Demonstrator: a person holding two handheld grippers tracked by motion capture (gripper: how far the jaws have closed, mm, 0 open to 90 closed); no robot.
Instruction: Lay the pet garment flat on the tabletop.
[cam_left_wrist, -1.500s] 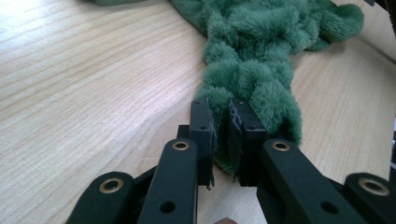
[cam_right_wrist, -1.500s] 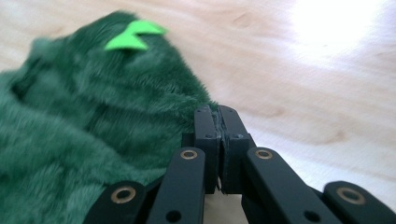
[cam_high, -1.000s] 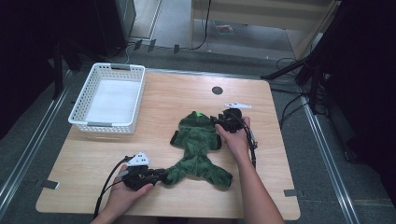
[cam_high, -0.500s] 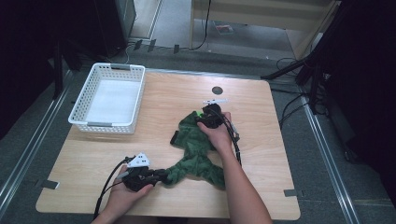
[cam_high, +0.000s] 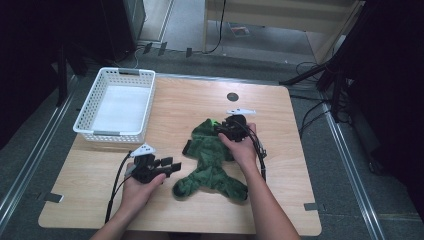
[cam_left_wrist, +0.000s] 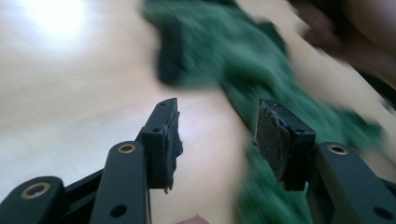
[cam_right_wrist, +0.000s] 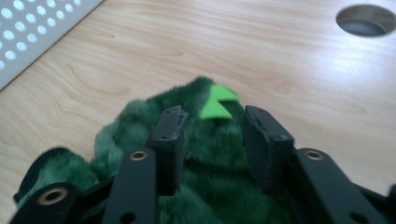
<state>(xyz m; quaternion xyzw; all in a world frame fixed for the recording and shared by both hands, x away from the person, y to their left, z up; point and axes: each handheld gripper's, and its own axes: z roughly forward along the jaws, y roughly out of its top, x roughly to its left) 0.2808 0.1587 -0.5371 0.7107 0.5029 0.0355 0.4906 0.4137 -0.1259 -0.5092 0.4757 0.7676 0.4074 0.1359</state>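
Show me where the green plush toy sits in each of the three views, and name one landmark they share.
High view: the green plush toy lies at the centre of the wooden table, with the right gripper at its far end.
Left gripper view: blurred green, upper centre down to the lower right, beyond the gripper's own fingers.
Right gripper view: lower centre, between that gripper's fingers.
Shared landmark: the wooden tabletop.

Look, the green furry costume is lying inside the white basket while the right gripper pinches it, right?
Not quite. The green furry costume lies on the wooden table, beside the white basket, not inside it. The high view shows this. The right gripper does pinch its fur.
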